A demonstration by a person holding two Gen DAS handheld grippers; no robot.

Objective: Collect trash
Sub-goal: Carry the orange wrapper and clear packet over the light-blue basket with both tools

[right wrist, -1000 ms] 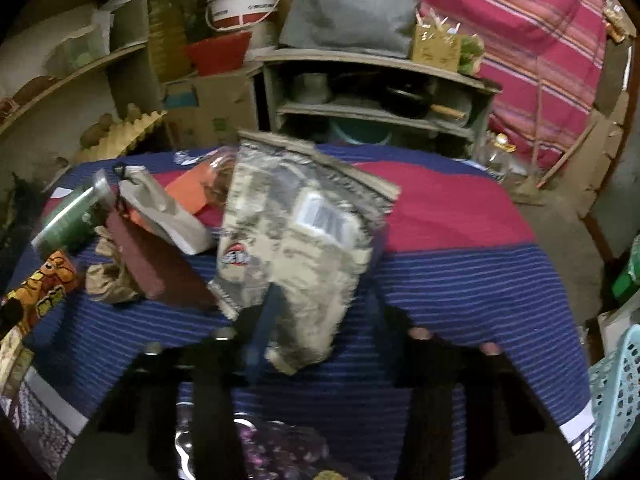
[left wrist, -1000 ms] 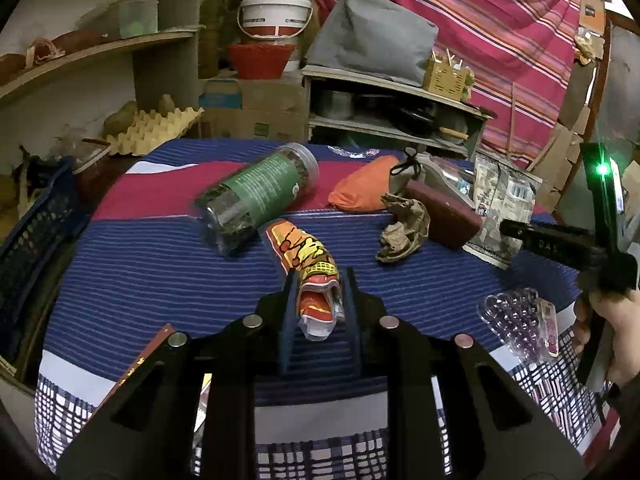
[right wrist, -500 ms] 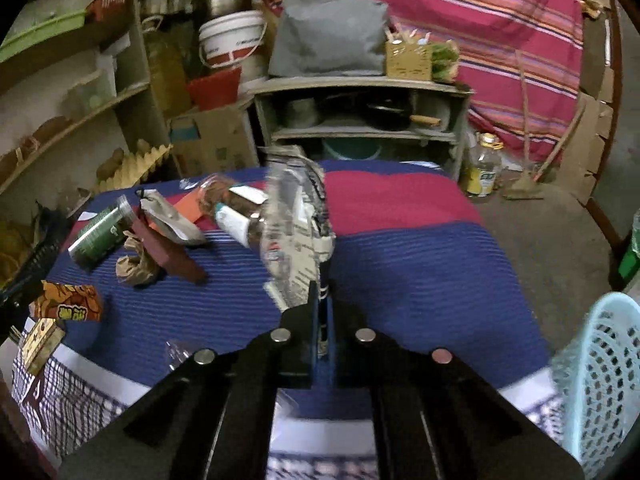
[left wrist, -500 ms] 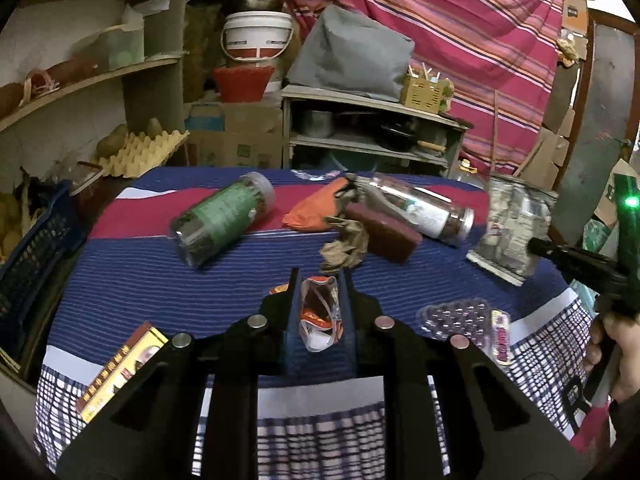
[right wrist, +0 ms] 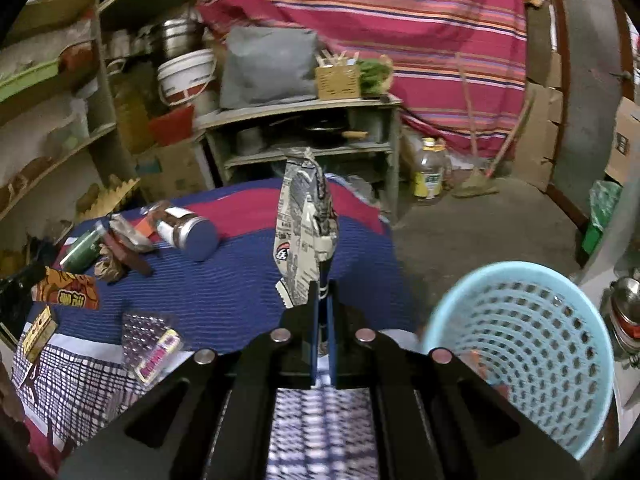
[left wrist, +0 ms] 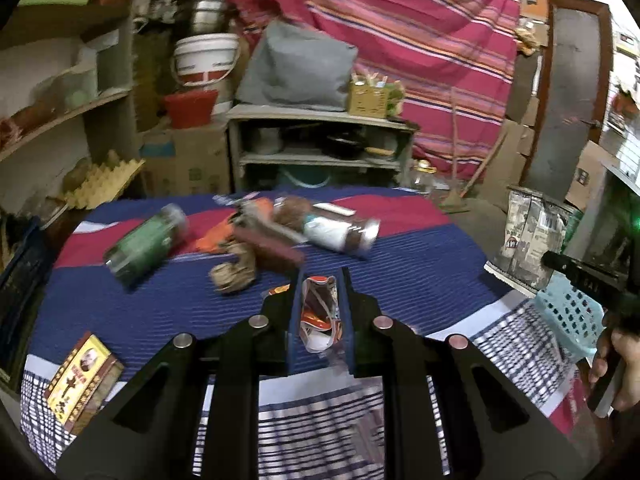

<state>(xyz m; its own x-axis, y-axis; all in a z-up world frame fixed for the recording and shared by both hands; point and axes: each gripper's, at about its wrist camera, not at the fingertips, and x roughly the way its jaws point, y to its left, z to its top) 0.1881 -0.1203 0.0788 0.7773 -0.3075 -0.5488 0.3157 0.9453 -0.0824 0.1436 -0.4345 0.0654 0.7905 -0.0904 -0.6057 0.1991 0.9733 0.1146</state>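
Covering the counter (left wrist: pixel 420 280) is a ribbed blue and red cloth with a checked border; behind it stand cluttered wooden shelves (right wrist: pixel 312 120) and a striped pink curtain (left wrist: pixel 420 40). The left gripper (left wrist: pixel 320 312) has its fingers pinching a crinkled orange wrapper (left wrist: pixel 318 308). Beyond them lie a green jar (left wrist: pixel 146 244), a brown jar (left wrist: pixel 332 230) and crumpled paper (left wrist: pixel 234 272); a flat box (left wrist: pixel 82 380) sits to their left. The right gripper (right wrist: pixel 323 320) has its fingers pressed on a newsprint-patterned pouch (right wrist: pixel 306 236), held upright. Right of them is a perforated pale-blue basket (right wrist: pixel 532 344); its contents are unclear.
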